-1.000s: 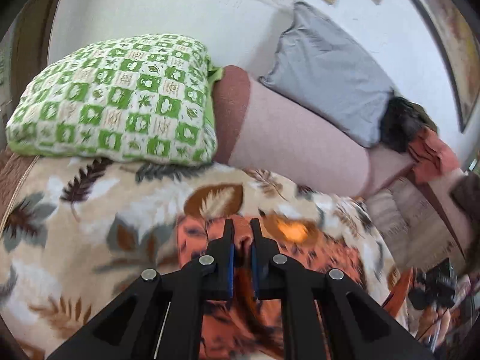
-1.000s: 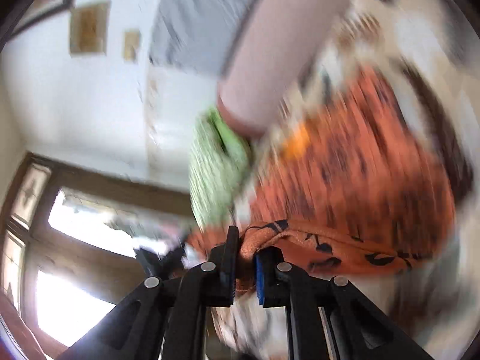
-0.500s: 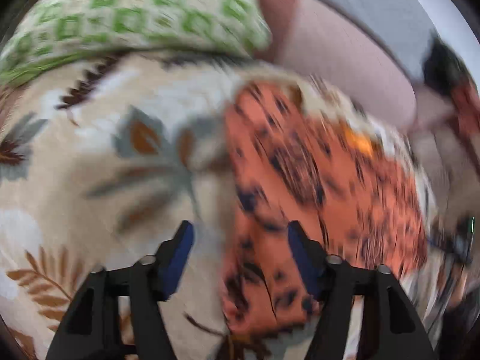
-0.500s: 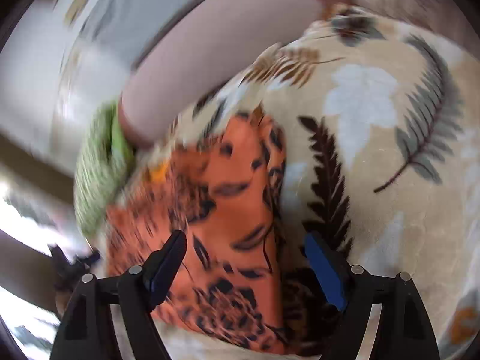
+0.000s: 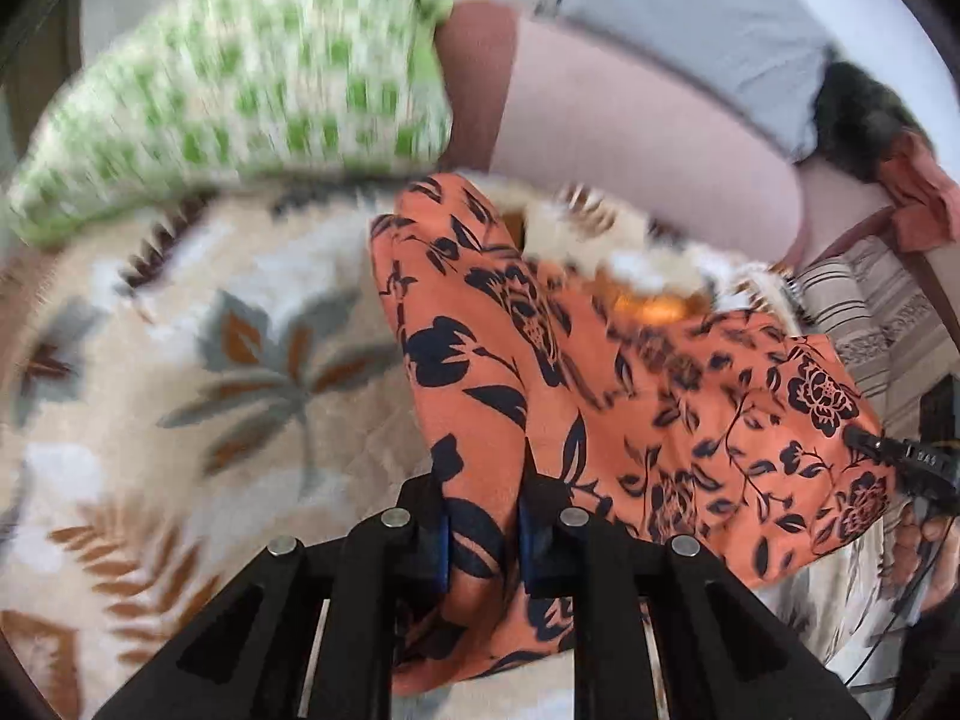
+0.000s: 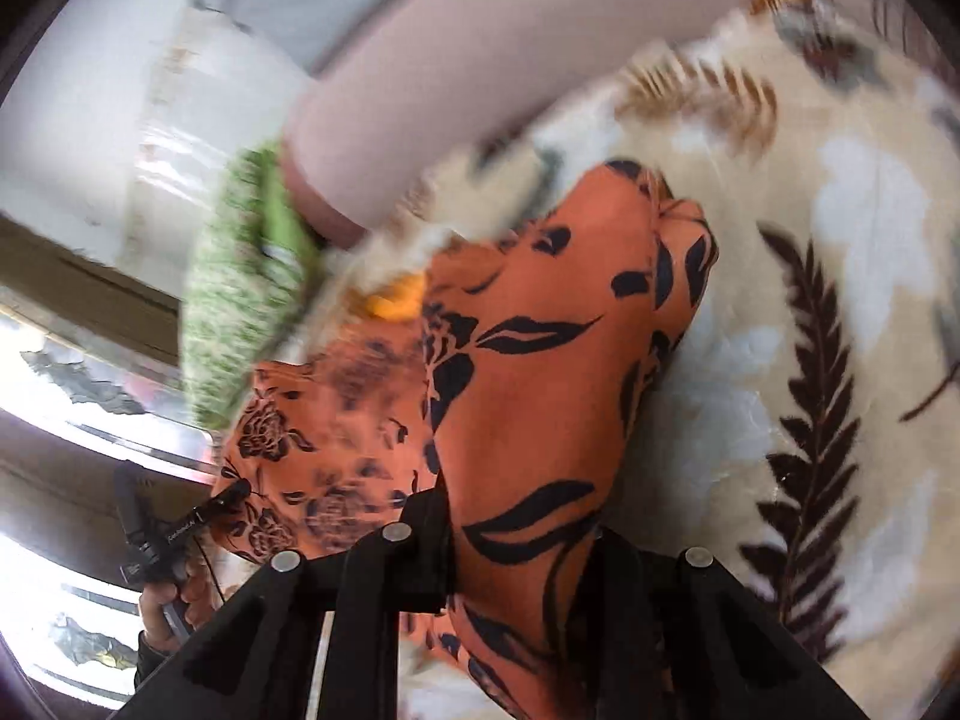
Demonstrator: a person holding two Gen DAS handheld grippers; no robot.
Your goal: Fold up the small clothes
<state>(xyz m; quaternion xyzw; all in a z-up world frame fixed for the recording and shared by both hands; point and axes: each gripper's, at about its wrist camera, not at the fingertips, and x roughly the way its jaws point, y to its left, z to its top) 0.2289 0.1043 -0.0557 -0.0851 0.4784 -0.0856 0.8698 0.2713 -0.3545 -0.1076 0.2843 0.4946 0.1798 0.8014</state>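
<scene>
Left wrist view. A bed under a cream blanket (image 5: 180, 372) printed with grey and brown leaves, white wall behind. At the head end, a green-and-white checked pillow (image 5: 252, 102), blurred; just beside it on the right, a pale pink bolster (image 5: 648, 138) with a brown end, touching the pillow. Above the bolster, a grey pillow (image 5: 708, 18); farther right, something dark and a rust-red cloth (image 5: 918, 192), too blurred to name. In the middle of the blanket, an orange garment (image 5: 690, 420) with a black flower print, lying partly bunched, one ridge of it running from near the pillow down to the lower edge of the frame. Left tongs (image 5: 483, 534) pressed together on that ridge, orange cloth pinched between the blue pads. At the garment's far right edge, the tip of the other tool (image 5: 900, 456) touching the cloth.

Right wrist view. Same blanket (image 6: 840, 210) filling the right half, a dark fern leaf printed near the right edge. Window and brown frame at the left, bright and blown out. Pink bolster (image 6: 480, 96) at the top, green pillow (image 6: 240, 300) below it, both smeared. Orange garment (image 6: 540, 360) lying from the centre down to the lower edge. Right tongs (image 6: 522, 564) narrowed on a fold of it, cloth pinched between the fingers. At the lower left, the left tool (image 6: 168, 534) at the garment's corner, with a hand (image 6: 174, 600) around its handle.
</scene>
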